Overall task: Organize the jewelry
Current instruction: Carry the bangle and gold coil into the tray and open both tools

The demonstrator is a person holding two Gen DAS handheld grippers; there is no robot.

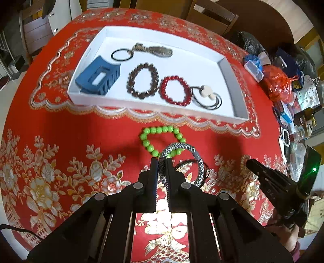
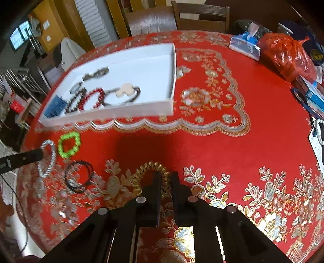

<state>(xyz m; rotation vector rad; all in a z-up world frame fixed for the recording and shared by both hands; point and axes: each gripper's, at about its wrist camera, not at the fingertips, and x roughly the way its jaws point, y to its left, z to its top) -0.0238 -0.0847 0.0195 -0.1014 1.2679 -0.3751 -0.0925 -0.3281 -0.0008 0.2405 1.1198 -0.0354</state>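
Between our left gripper (image 1: 161, 160) fingers sits the silver woven bracelet (image 1: 180, 146), pinched at its near-left side with the fingers drawn narrow on it; its loop arcs up and right, overlapping the green bead bracelet (image 1: 162, 139) that lies on the cloth just short of the white tray (image 1: 241, 113); we judge this to be the pick-and-carry step, with the tray as the goal; inside it already lie a blue clip (image 1: 98, 75), a brown bead bracelet (image 1: 142, 81), a red bead bracelet (image 1: 175, 90), a black cord with pale beads (image 1: 208, 95) and a keyring piece (image 1: 141, 51); the next move calls for lifting the loop clear of the green beads and over the tray's near wall to a bare patch; a thin black bracelet (image 1: 185, 162) lies just behind the gripper; the right gripper (image 1: 251, 163) hangs at the right edge. From the right wrist, our right gripper (image 2: 166, 176) stands over a gold coil bracelet (image 2: 150, 168), fingers narrowly apart astride its far arc, though whether they grip it we cannot tell; the surface is a round table under a red tablecloth (image 2: 212, 141) with gold flowers; bags and boxes crowd its right edge (image 2: 287, 54); wooden chairs (image 2: 200, 18) stand beyond.
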